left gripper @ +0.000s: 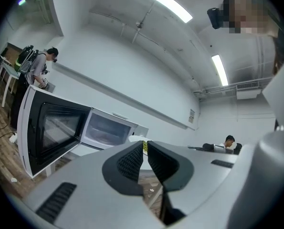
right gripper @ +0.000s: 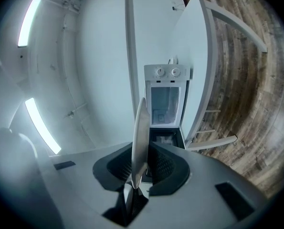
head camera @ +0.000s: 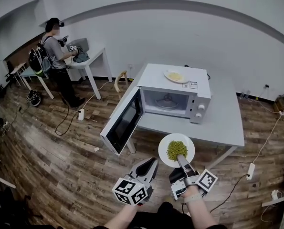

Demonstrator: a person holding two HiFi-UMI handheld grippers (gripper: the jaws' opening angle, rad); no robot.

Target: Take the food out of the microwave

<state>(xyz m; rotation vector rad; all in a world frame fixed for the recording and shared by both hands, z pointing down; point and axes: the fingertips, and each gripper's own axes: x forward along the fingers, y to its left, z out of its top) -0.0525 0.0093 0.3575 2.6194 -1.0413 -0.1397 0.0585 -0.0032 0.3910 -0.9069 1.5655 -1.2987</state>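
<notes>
the white microwave (head camera: 173,97) stands with its door open on the pale table (head camera: 227,123). out in front of it, the round white plate of green peas (head camera: 164,152) is pinched by its near rim in the right gripper (head camera: 181,160). the plate looks stiff, breakable and tip-prone. the left gripper (head camera: 152,163) has its jaws together on nothing.

White round plate (head camera: 176,150) carrying a central heap of green food (head camera: 177,149) (small pieces, pea-like). It is held level and clear of the microwave (head camera: 180,87), in the air before the near edge of the surface (head camera: 227,123). Its near rim is clamped in the right hand-held gripper (head camera: 181,160). The white microwave stands on the surface, door (head camera: 124,120) swung wide open, glass turntable (head camera: 166,102) visible inside.
</notes>
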